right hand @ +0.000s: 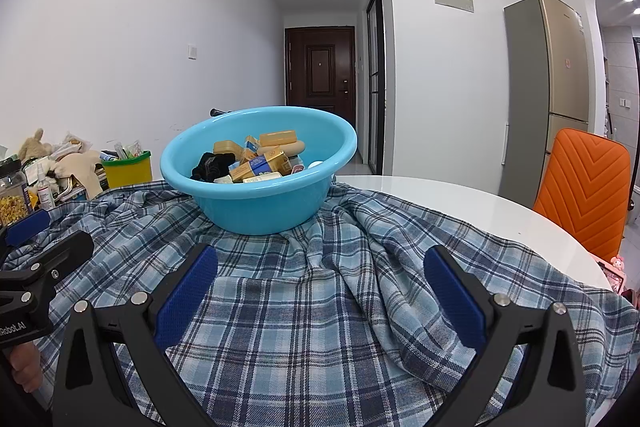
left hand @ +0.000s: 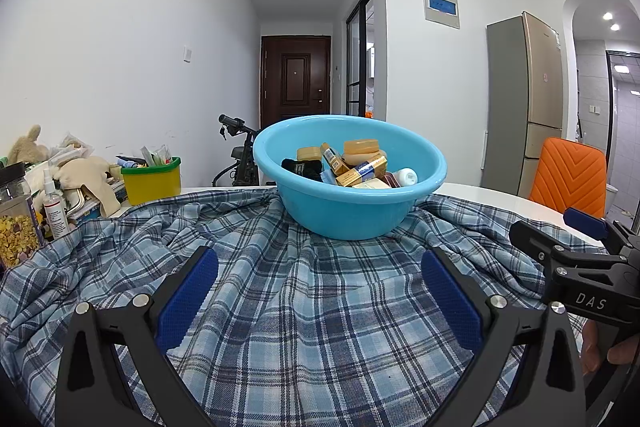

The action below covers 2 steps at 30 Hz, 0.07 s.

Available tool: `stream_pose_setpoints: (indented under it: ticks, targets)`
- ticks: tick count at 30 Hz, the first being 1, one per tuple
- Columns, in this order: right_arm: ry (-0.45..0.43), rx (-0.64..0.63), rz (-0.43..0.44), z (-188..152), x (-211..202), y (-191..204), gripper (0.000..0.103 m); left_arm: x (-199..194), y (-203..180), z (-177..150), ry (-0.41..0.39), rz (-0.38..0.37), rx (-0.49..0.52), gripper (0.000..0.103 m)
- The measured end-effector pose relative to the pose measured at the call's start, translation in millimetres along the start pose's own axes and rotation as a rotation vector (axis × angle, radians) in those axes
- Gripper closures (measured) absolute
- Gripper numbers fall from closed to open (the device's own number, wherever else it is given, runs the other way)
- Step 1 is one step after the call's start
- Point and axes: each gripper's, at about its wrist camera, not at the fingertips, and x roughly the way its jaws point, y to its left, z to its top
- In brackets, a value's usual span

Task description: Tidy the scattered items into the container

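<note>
Blue plastic bowl (left hand: pixel 349 203) sits on a rumpled plaid cloth (left hand: pixel 288 307), straight ahead of the left tongs (left hand: pixel 320 291) and ahead and a little left of the right tongs (right hand: pixel 320 291). Both tongs hover low over the cloth with their blue pads spread wide and nothing between them. Inside the bowl lie gold boxes (left hand: pixel 362 171), amber tubs (left hand: pixel 361 147), a black bundle (left hand: pixel 302 167) and a white cap (left hand: pixel 407 176), heaped together. No loose item shows on the cloth near either pair. The right tongs show at the right edge of the left view, beside the left pair. Far left of both stand a yellow bin (left hand: pixel 151 183), a spray bottle (left hand: pixel 54 205) and a jar (left hand: pixel 16 215); an orange chair (right hand: pixel 584 195) stands off to the right
</note>
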Motion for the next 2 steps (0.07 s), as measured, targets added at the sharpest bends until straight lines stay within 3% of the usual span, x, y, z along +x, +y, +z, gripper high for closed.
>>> stream_pose_setpoints:
  ticks: [2]
  targets:
    - [0.0,0.0,0.0,0.0,-0.1,0.1,0.0,0.0,0.0,0.0,0.0,0.0,0.0,0.0]
